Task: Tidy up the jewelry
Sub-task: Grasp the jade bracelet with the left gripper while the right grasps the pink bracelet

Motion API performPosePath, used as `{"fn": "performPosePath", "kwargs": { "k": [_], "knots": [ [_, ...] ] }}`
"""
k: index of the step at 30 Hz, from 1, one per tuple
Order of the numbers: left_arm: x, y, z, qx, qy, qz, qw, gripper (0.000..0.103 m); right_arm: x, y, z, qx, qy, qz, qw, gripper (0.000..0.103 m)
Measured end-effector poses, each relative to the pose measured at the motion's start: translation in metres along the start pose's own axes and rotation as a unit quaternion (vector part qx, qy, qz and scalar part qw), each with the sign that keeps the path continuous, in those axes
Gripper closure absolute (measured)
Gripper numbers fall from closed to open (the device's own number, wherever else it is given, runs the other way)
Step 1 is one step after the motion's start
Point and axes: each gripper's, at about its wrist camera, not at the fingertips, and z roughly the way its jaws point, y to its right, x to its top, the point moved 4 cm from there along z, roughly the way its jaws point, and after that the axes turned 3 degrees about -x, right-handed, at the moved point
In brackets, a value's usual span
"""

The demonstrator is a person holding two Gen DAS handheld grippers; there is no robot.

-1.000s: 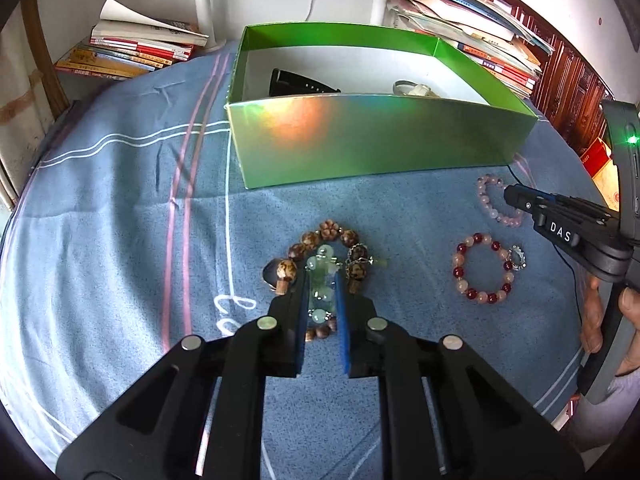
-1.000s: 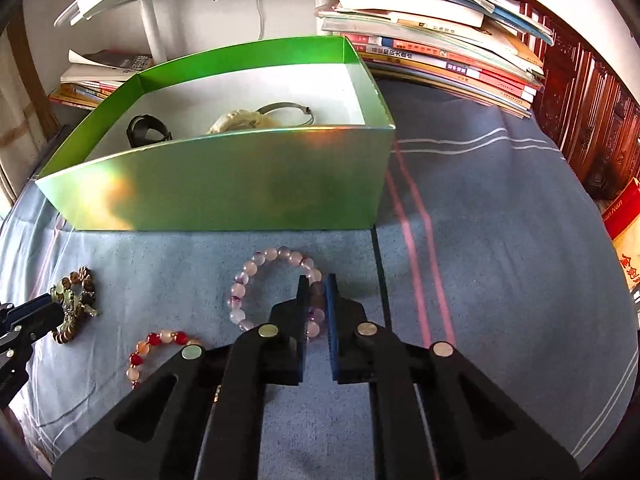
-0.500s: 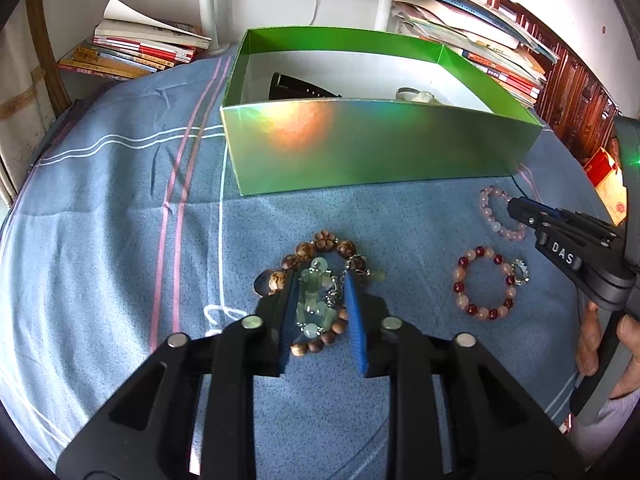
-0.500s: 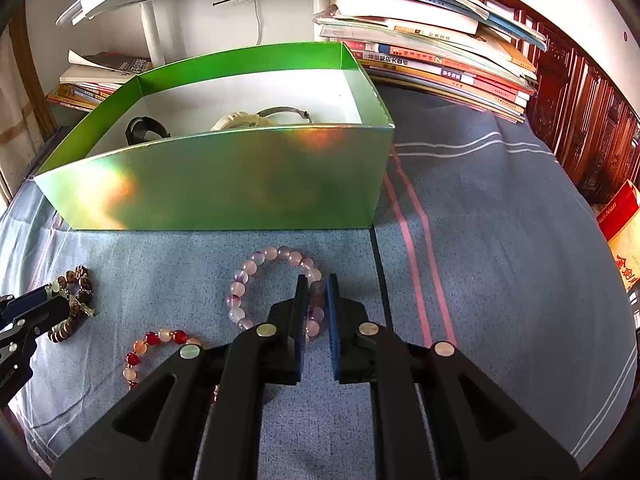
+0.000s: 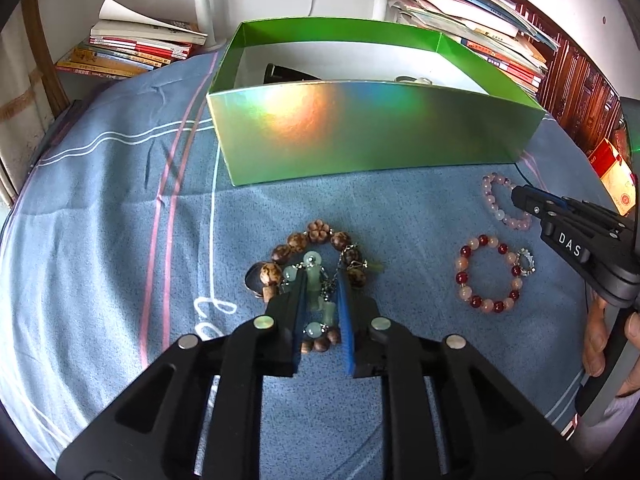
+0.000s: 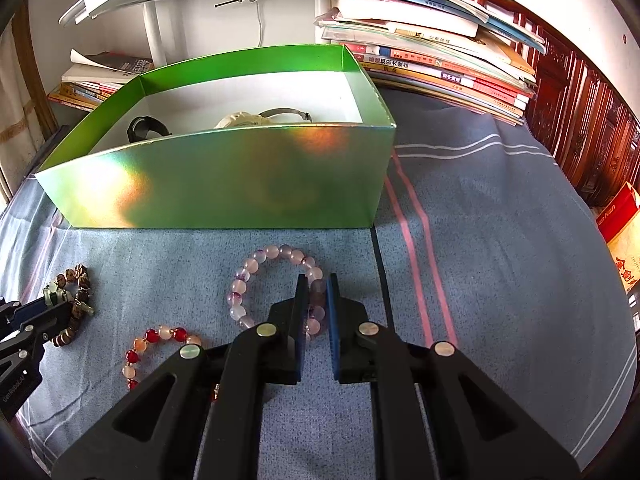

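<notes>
A: Left wrist view: the left tongs (image 5: pixel 322 292) are closed on the jade strand (image 5: pixel 316 280) that lies inside the wooden bracelet (image 5: pixel 316 236), both resting on the blue cloth (image 5: pixel 100 240) just short of the green box (image 5: pixel 360 136).

B: And the right tongs (image 6: pixel 317 292)?

A: Closed on the near side of the pink bracelet (image 6: pixel 276 252), which lies flat between them and the box. The red bracelet (image 6: pixel 160 334) sits loose to their left.

B: How will these handle?

A: Light, I judge, and limp: beads on elastic cord sag and swing once lifted. The round beads are smooth and may roll out of a pinch. Better to grip across the cord between two beads. The jade looks the most fragile, with a thin chain that could snag the wooden beads.
</notes>
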Motion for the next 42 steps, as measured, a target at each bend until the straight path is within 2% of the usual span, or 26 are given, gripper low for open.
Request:
{"fn": "performPosePath", "kwargs": {
  "k": [2, 9, 11, 12, 16, 19, 21, 23, 24, 29, 31, 36, 39, 42],
  "knots": [
    [0.000, 0.000, 0.000, -0.009, 0.002, -0.001, 1.0000, 0.074, 0.000, 0.001, 0.000, 0.000, 0.000, 0.000, 1.000, 0.092],
    [0.001, 0.002, -0.001, -0.041, 0.010, -0.021, 0.9989, 0.055, 0.000, 0.000, 0.000, 0.000, 0.000, -0.002, 1.000, 0.091],
    [0.001, 0.002, -0.003, -0.051, 0.014, -0.027, 0.9983, 0.038, 0.000, 0.001, 0.000, -0.001, 0.000, -0.002, 1.000, 0.090],
    [0.002, 0.003, -0.004, -0.050, 0.016, -0.024, 0.9983, 0.036, 0.000, 0.001, 0.000, -0.001, 0.000, -0.002, 1.000, 0.090],
    [0.001, 0.008, -0.004, -0.028, 0.022, -0.005, 0.9993, 0.036, 0.000, 0.001, 0.001, 0.000, 0.000, -0.002, 1.000, 0.090],
    [0.002, 0.008, -0.004, -0.027, 0.022, -0.004, 0.9994, 0.038, 0.000, 0.001, 0.000, 0.001, 0.000, -0.002, 1.000, 0.090],
    [0.001, 0.007, -0.004, -0.024, 0.021, -0.004, 0.9995, 0.051, 0.000, 0.001, 0.000, 0.001, 0.000, -0.002, 1.000, 0.090],
    [0.001, 0.005, -0.002, -0.019, 0.014, -0.006, 0.9997, 0.068, 0.000, 0.001, 0.000, 0.000, 0.000, -0.002, 1.000, 0.090],
    [0.000, 0.003, -0.001, -0.021, 0.010, -0.011, 0.9997, 0.071, 0.000, 0.001, 0.000, 0.000, 0.000, -0.002, 1.000, 0.090],
    [-0.001, -0.005, -0.001, -0.025, 0.006, -0.018, 0.9995, 0.071, 0.000, 0.002, 0.000, -0.001, 0.000, -0.001, 1.000, 0.090],
    [-0.001, -0.007, -0.001, -0.023, 0.007, -0.020, 0.9995, 0.069, 0.000, 0.003, 0.000, -0.002, 0.001, 0.001, 1.000, 0.088],
    [0.001, -0.009, 0.000, -0.014, 0.006, -0.017, 0.9998, 0.065, -0.001, 0.003, 0.000, 0.006, 0.000, 0.003, 1.000, 0.071],
    [0.003, -0.007, 0.001, -0.009, 0.002, -0.008, 0.9999, 0.065, -0.001, 0.000, 0.000, 0.003, 0.000, -0.003, 1.000, 0.070],
    [0.004, -0.004, 0.000, -0.022, 0.000, -0.007, 0.9997, 0.065, -0.001, 0.000, 0.001, 0.006, 0.000, 0.000, 1.000, 0.070]
  ]
}}
